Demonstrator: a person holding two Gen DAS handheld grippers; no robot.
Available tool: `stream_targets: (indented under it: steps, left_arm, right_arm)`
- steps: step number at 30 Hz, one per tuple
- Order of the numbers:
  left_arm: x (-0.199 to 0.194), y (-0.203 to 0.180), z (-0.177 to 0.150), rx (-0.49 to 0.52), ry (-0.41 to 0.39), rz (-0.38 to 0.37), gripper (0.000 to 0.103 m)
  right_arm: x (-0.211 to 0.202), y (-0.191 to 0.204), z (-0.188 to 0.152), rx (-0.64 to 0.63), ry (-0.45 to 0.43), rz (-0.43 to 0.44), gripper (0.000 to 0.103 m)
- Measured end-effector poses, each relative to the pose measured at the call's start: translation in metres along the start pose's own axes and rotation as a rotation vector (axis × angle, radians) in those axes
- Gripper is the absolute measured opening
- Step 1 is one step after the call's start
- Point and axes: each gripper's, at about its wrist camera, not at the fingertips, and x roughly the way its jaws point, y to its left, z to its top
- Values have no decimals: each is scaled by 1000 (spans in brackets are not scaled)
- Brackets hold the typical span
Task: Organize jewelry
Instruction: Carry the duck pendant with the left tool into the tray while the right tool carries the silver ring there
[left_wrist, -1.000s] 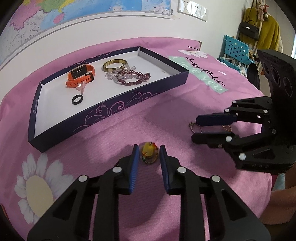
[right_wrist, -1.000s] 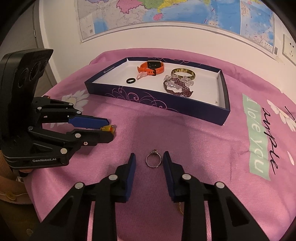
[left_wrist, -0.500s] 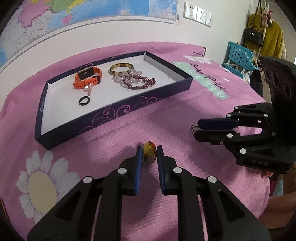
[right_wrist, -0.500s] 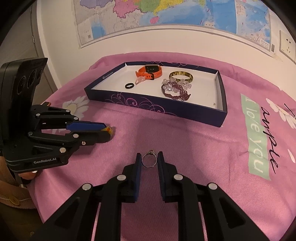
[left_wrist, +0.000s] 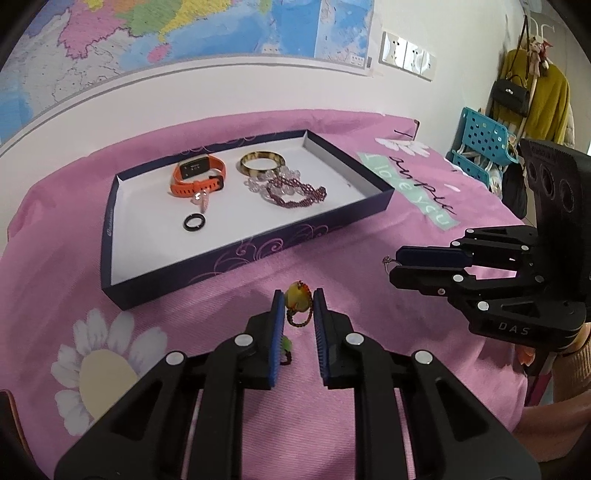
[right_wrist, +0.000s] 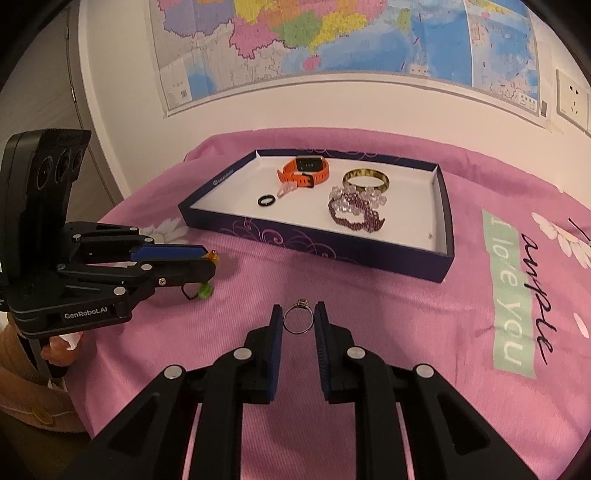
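My left gripper (left_wrist: 298, 300) is shut on a yellow bead pendant (left_wrist: 295, 295); its dark cord loop and a green bead (left_wrist: 285, 344) hang below, just above the pink cloth. The right wrist view shows that gripper (right_wrist: 208, 260) from the side at the left. My right gripper (right_wrist: 298, 314) is shut on a thin silver ring (right_wrist: 297, 322) held upright; the left wrist view has that gripper (left_wrist: 392, 264) at the right. Beyond both stands the dark blue tray (left_wrist: 240, 254) (right_wrist: 314, 242), holding an orange watch (left_wrist: 195, 173), a gold bangle (left_wrist: 261, 164), beaded bracelets (left_wrist: 291, 192) and a black ring (left_wrist: 194, 222).
The pink cloth (right_wrist: 388, 332) covers a round table that drops away at the near and side edges. A wall with a map stands right behind the tray. A blue basket (left_wrist: 480, 140) and hanging clothes (left_wrist: 535, 99) are off to the right. A person's hand (right_wrist: 59, 345) grips the left handle.
Both pairs of jaws closed, the left on the pendant and the right on the ring. The left gripper then rose, lifting the pendant off the cloth; the right one barely moved.
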Motion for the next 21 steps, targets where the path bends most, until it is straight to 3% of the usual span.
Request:
stream_targets:
  steps: [21]
  left_arm:
    - [-14, 13, 15, -22, -62, 28, 16]
  right_arm:
    - [-3, -1, 27, -8, -77, 3, 16]
